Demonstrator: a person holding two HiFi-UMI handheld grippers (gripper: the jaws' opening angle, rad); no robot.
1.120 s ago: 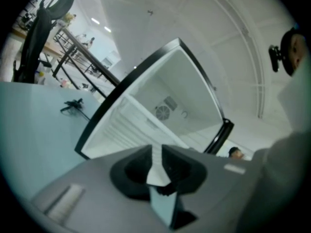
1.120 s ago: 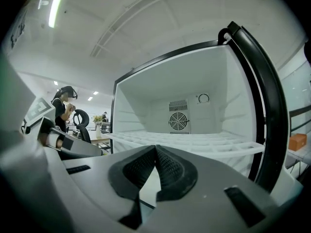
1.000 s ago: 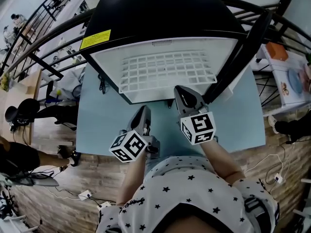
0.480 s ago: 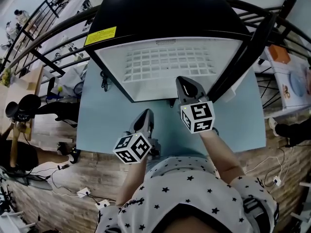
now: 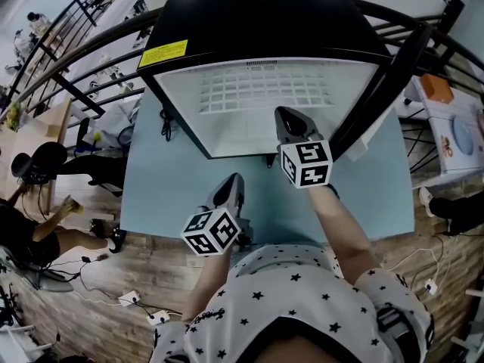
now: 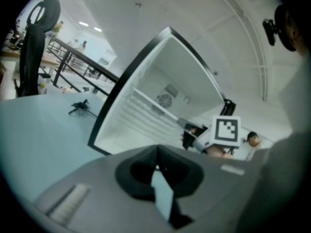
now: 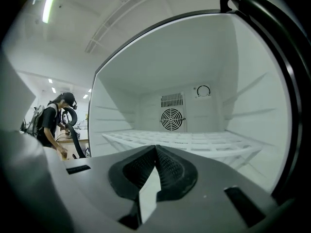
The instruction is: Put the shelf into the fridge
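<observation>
On the pale blue counter (image 5: 370,195), the white wire-grid shelf (image 5: 257,93) lies inside the open black fridge (image 5: 257,13), straight ahead of my right gripper (image 5: 291,118), while my left gripper (image 5: 233,181) sits farther back, both closed on nothing.

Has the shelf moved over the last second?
Yes. The shelf has slid deeper into the fridge, away from the fridge's front edge.

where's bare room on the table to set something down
Bare: the table front-left of the fridge, and the strip right of its open door. Crowded: the fridge mouth, where the shelf spans it and the right claw hovers.
</observation>
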